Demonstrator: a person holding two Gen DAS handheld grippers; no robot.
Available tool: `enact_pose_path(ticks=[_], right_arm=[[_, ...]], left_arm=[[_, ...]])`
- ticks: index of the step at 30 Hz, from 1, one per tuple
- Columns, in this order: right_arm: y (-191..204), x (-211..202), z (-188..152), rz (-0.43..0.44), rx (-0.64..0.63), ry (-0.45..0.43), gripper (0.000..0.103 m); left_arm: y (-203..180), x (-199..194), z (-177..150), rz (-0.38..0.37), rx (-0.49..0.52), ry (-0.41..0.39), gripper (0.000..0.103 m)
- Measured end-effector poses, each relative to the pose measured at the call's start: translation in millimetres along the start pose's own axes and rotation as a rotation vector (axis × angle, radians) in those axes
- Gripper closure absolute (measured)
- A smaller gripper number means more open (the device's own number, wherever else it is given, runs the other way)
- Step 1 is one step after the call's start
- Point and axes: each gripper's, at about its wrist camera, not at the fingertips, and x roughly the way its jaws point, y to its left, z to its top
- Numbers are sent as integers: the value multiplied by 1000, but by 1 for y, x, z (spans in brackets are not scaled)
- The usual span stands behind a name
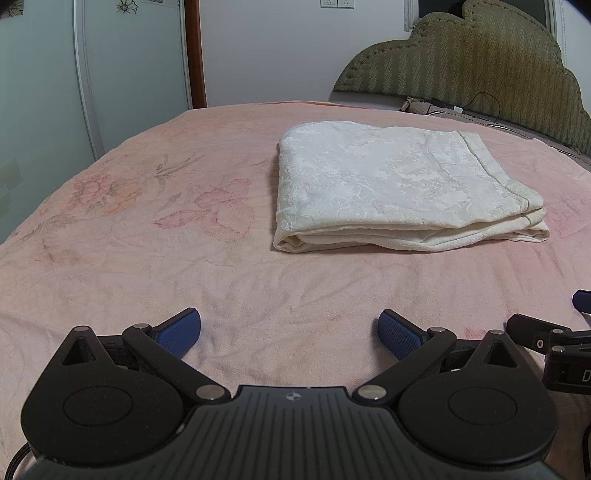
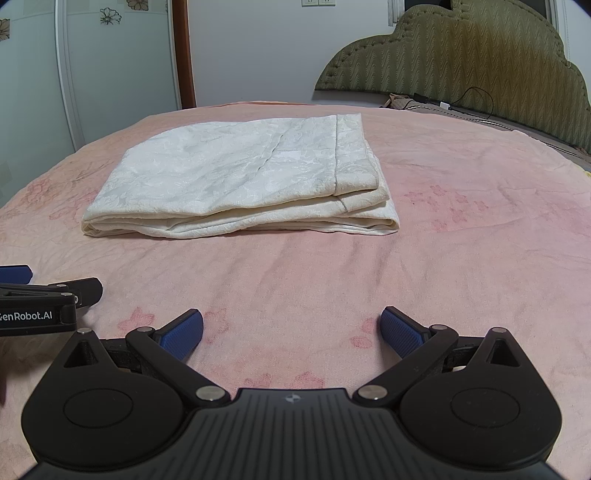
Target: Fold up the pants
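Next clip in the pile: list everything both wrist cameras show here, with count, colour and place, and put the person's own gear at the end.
pants: one pair, cream white, folded into a flat stack on the bed, ahead of both grippers and touching neither.
bedspread: one, pink with faded flower print, covering the bed.
headboard: one, olive green, quilted, at the far right.
cables: black and white, at the foot of the headboard; count unclear.
wardrobe doors: pale, with flower decals, far left.
wall sockets: two, white, top of the back wall.
left hand-held gripper: one, black with blue pads, jaws open, empty, near the bedspread.
right hand-held gripper: one, same colours, jaws open, empty, beside the left one.
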Motion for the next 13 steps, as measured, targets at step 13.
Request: enact_pose_path(ticks=[13], right_arm=[[0,0,0,0,0,0,0]], left_arm=[[0,0,0,-3,-5,0,0]])
